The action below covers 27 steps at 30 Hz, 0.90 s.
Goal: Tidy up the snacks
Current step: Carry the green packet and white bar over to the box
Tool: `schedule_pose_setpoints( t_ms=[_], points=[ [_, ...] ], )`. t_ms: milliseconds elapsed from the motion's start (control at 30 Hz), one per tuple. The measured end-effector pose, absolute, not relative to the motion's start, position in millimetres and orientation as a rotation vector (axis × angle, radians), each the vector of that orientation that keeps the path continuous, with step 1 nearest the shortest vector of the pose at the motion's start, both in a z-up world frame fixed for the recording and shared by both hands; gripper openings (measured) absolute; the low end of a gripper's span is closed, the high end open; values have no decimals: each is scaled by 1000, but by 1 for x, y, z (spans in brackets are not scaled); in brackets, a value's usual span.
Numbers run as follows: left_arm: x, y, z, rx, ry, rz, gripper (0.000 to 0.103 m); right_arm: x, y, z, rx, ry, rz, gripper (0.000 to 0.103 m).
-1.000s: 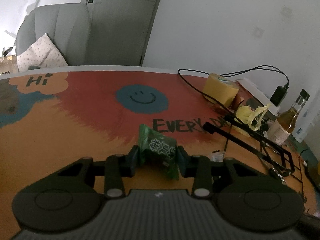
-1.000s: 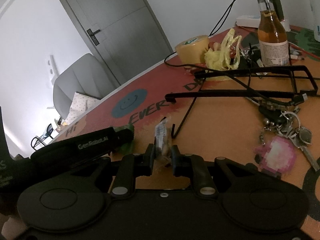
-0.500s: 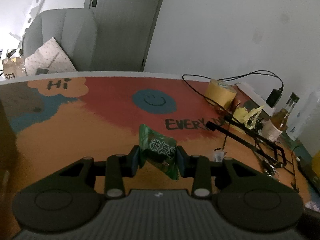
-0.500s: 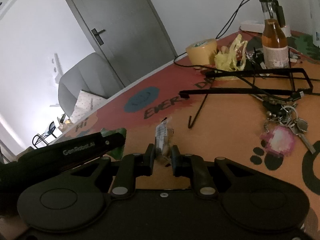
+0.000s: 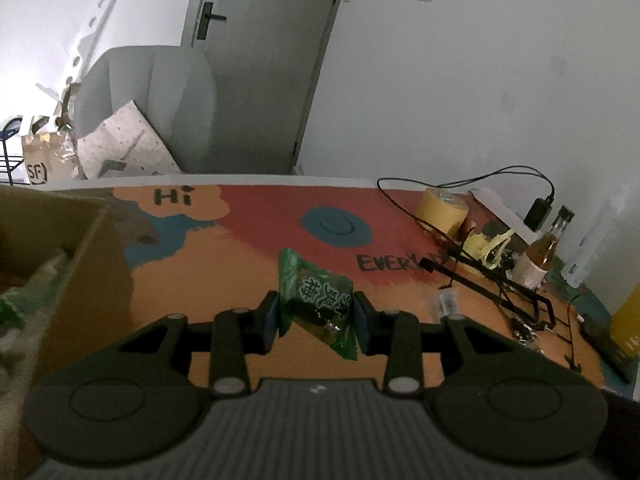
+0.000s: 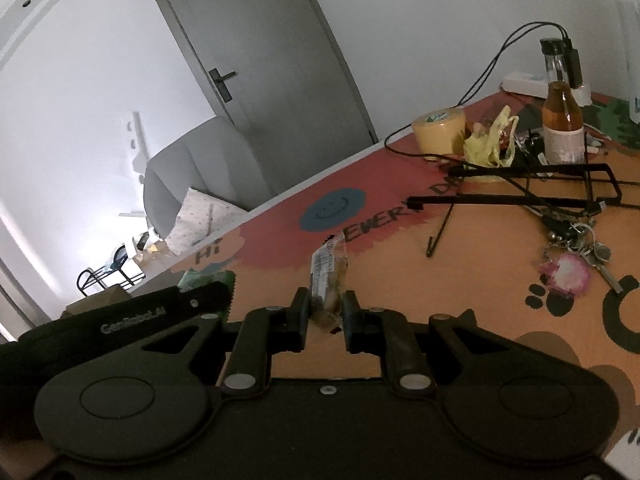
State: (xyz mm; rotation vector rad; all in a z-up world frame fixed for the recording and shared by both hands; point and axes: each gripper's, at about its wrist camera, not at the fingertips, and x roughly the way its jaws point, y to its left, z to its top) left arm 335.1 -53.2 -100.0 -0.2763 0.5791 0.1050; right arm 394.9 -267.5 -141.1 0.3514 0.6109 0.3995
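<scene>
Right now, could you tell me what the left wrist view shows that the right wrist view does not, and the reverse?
Only the left wrist view shows the cardboard box at its left edge and the left gripper shut on the green snack packet. Only the right wrist view shows the key bunch and the right gripper shut on the clear snack packet. Both show the tape roll, the amber bottle and the black wire rack.
</scene>
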Motion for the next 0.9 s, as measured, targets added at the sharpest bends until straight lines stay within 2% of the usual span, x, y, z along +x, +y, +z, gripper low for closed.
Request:
schedule_pose_setpoints(
  t_ms=[900],
  points=[
    [236, 8, -51, -292, 466, 178, 37, 332, -216, -102, 294, 525, 502, 16]
  ],
)
